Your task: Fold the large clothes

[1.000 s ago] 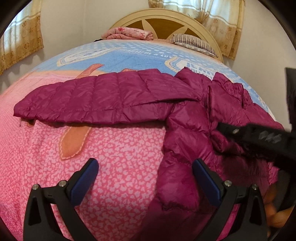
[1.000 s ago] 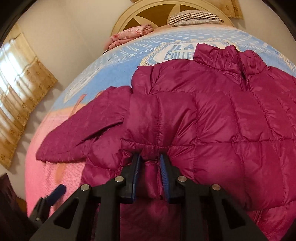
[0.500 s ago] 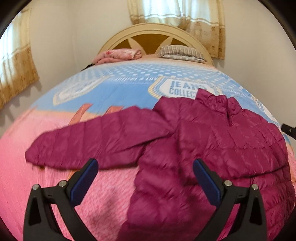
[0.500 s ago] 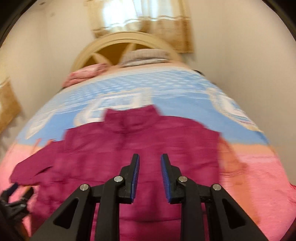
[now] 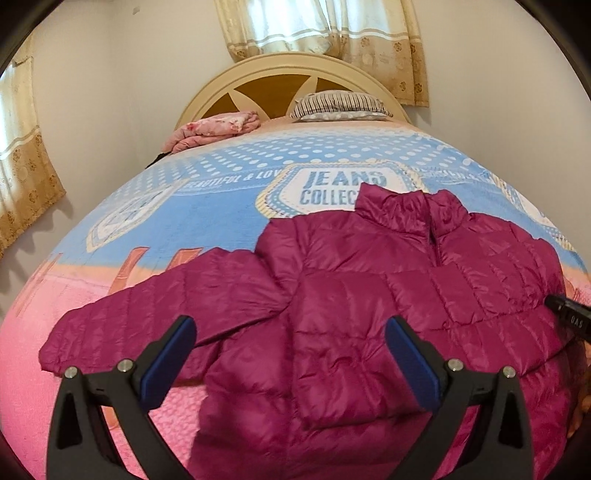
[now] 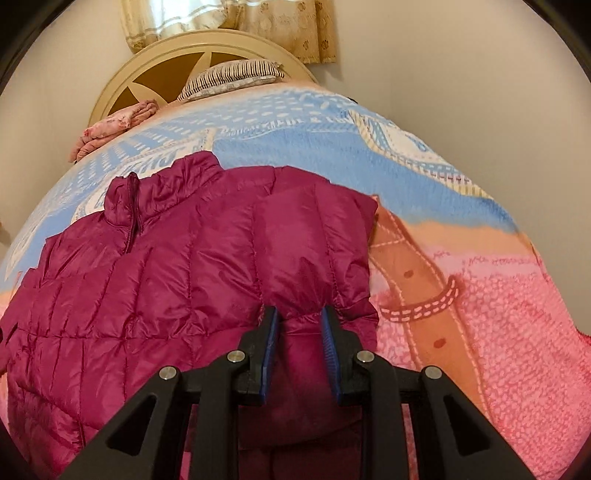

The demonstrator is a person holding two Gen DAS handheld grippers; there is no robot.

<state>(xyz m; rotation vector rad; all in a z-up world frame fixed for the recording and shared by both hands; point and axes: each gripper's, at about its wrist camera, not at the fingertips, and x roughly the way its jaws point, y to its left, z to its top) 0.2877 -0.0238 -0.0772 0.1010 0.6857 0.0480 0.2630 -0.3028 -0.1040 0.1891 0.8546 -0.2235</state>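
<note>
Right hand-held gripper (image 6: 298,323) on puffy quilted jacket (image 6: 192,266)

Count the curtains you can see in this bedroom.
2: one curtain hangs behind the headboard, and another curtain hangs on the wall at the left side. More may be hidden.

Bedroom, seemingly: bed (image 5: 229,221), pillow (image 5: 338,107), curtains (image 5: 325,33)

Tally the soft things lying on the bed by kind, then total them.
Magenta quilted puffer jacket: 1
Striped pillow: 1
Folded pink floral blanket: 1
Total: 3
</note>
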